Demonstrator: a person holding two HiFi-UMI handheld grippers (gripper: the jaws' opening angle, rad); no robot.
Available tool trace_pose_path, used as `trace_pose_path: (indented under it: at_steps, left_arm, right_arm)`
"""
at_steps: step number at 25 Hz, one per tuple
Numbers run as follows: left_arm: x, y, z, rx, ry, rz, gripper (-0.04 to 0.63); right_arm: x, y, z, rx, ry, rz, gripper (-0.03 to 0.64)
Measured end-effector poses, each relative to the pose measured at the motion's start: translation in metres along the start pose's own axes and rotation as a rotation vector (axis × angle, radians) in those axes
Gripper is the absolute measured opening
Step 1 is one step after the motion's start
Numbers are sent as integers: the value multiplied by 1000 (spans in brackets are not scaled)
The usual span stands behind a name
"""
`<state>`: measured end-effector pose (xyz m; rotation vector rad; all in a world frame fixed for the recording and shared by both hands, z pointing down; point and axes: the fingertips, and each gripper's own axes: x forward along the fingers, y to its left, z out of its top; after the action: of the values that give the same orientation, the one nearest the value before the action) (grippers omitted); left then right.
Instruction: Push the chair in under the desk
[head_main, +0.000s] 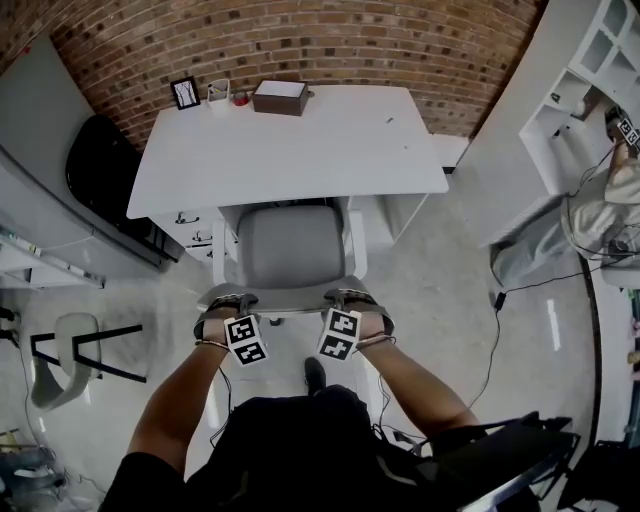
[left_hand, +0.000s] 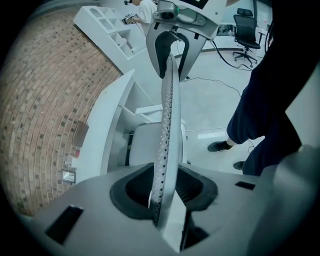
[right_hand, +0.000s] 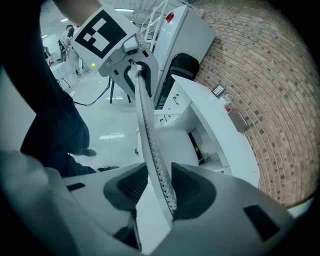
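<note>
At six o'clock, the left gripper (head_main: 222, 305) and right gripper (head_main: 355, 300) each clamp the backrest (head_main: 288, 298) top edge, jaws part-open around it. Toward twelve, the office chair (head_main: 290, 245) seat's front reaches under the white desk (head_main: 300, 140).

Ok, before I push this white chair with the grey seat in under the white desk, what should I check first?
1. Grip of the left gripper on the perforated white backrest rim: cannot tell; the rim runs between its jaws, but pad contact is unclear.
2. Grip of the right gripper: ok; its jaws are shut on that rim.
3. The white chair with grey seat lined up with the white desk: ok; it faces the opening squarely.
4. Chair fully in: not ok; the seat shows in front of the desk edge.
5. Chair base clear of the black floor cable: cannot tell; the seat hides the base.
</note>
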<state>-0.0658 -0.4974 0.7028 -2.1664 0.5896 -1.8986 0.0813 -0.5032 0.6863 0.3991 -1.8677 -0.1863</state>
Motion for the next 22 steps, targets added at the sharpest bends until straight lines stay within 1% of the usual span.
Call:
trace_pose_path:
  at_steps: [2, 4, 6, 8, 10, 13, 15, 17, 20, 22]
  left_arm:
    - [0, -1, 0, 15, -14, 13, 115]
    - [2, -4, -3, 18, -27, -3, 115]
    - [2, -3, -3, 5, -59, -19, 123]
    - [-5, 1, -1, -1, -118, -9, 141]
    - [-13, 0, 2, 1, -189, 0, 141]
    - [-25, 0, 6, -17, -295, -14, 144]
    - [-33, 2, 4, -48, -351, -17, 161]
    - [-41, 5, -2, -89, -397, -27, 161]
    - [-58, 12, -12, -186, -482, -60, 165]
    - [-70, 19, -20, -266, -546, -61, 167]
  right_arm:
    - [1, 0, 0, -7, -11, -24, 153]
    - [3, 2, 0, -4, -17, -39, 155]
    - [3, 2, 0, 2, -16, -39, 156]
    - [3, 0, 1, 5, -10, -37, 156]
    - [3, 1, 2, 16, -4, -45, 157]
    - [1, 0, 1, 80, -13, -50, 177]
    - [-2, 1, 6, 133, -32, -33, 195]
    - [-10, 0, 15, 176, -57, -23, 196]
    - [-19, 0, 29, 225, -68, -28, 213]
    - [-25, 1, 37, 269, -77, -29, 219]
